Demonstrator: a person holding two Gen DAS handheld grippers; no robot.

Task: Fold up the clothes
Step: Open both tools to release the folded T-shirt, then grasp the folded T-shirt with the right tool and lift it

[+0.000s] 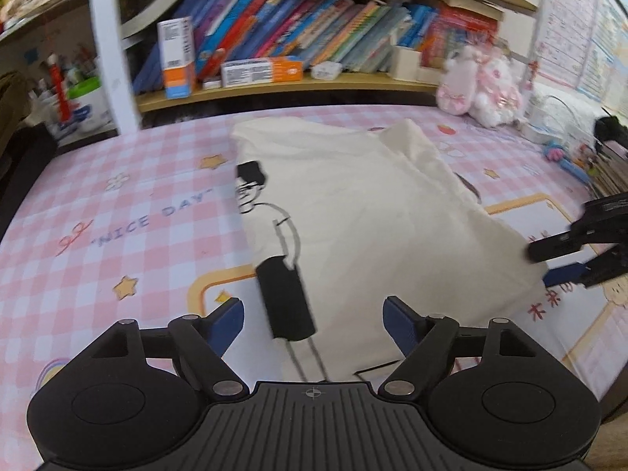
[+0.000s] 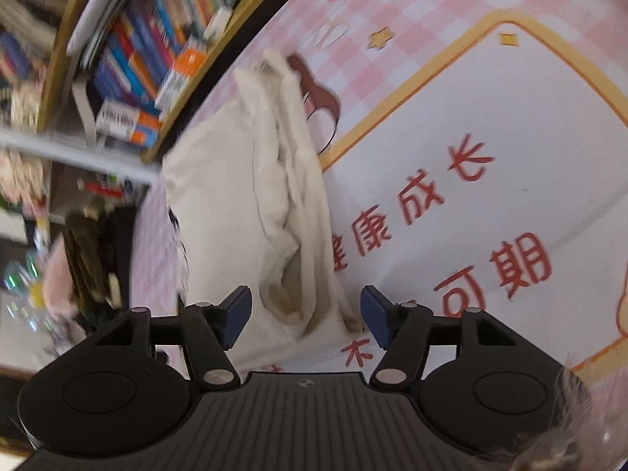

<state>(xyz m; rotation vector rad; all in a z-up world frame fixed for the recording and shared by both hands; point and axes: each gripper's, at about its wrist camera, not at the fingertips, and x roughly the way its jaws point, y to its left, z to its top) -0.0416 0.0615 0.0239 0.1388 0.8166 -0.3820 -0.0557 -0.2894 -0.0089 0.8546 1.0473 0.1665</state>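
Across the top of your left view runs a wooden bookshelf (image 1: 282, 86) packed with leaning colourful books (image 1: 314, 27). Below it spreads a pink checked tablecloth (image 1: 117, 212); pink plush toys (image 1: 482, 86) sit upper right beside a wall chart (image 1: 581, 27).

One cream T-shirt (image 1: 353, 212), two grippers (image 1: 313, 325) (image 2: 305, 316), two pink plush toys (image 1: 481, 86), one bookshelf (image 1: 282, 86).

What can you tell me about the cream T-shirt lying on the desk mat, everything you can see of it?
The cream T-shirt looks like soft cotton and carries a black line drawing of a standing figure in glasses and dark shorts. It lies partly folded on the pink checked desk mat, its right side doubled over into a rumpled ridge. The right gripper sits at its right edge and the left gripper hovers over its near end, both with jaws open.
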